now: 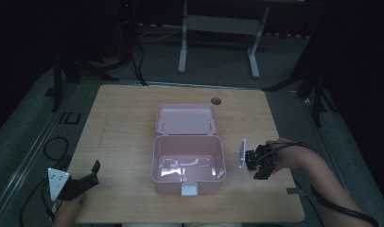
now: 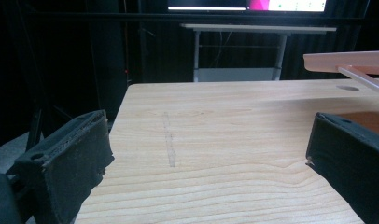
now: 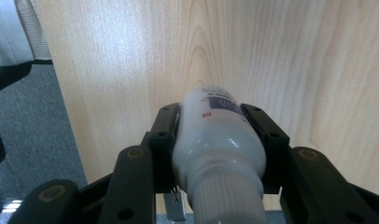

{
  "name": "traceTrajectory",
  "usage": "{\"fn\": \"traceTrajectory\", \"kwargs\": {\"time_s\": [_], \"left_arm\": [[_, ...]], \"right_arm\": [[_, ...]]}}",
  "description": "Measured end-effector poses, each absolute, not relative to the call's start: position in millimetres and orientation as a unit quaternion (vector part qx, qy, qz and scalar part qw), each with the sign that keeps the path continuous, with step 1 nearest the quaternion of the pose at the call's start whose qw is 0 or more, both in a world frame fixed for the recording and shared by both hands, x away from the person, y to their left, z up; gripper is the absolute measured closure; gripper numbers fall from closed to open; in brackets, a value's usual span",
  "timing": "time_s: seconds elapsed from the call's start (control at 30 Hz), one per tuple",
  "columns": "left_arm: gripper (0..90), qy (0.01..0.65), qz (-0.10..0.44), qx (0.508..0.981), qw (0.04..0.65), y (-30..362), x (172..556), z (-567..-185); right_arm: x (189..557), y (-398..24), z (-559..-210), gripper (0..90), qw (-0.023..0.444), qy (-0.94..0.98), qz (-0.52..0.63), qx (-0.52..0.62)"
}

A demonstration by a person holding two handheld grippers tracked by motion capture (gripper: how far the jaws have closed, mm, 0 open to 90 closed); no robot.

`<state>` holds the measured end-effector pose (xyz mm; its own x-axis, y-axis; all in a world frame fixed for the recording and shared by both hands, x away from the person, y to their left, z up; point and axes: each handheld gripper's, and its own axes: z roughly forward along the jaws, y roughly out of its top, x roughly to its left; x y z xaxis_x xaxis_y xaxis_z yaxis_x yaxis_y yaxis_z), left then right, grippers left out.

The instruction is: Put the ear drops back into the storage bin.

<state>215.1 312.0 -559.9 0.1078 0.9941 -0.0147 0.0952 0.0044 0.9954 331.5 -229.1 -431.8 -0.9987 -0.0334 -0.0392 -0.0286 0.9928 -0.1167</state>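
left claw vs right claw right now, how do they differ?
The left claw is open with bare wooden table between its jaws; the right claw is shut on a white plastic bottle. The left claw sits left of the open pink plastic box near the table's front corner; the right is at the box's right side. Both are black and hand-held.

Table pale matt wood grain; box glossy pink plastic; bottle glossy white plastic.

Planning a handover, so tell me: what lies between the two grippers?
In the high view, the open pink box sits between the left gripper and the right gripper, which holds a white bottle.
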Motion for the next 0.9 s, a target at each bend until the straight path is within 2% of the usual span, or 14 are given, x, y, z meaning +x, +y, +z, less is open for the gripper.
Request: {"fn": "traceTrajectory", "kwargs": {"time_s": [0.53,0.9], "left_arm": [[0.4,0.500,0.443,0.547,0.505,313,216,-560],[0.4,0.500,0.444,0.546,0.504,313,216,-560]], "right_arm": [[328,-211,-387,59.6,0.034,0.998,-0.044,-0.018],[328,-192,-375,59.6,0.038,0.998,-0.034,-0.024]]}}
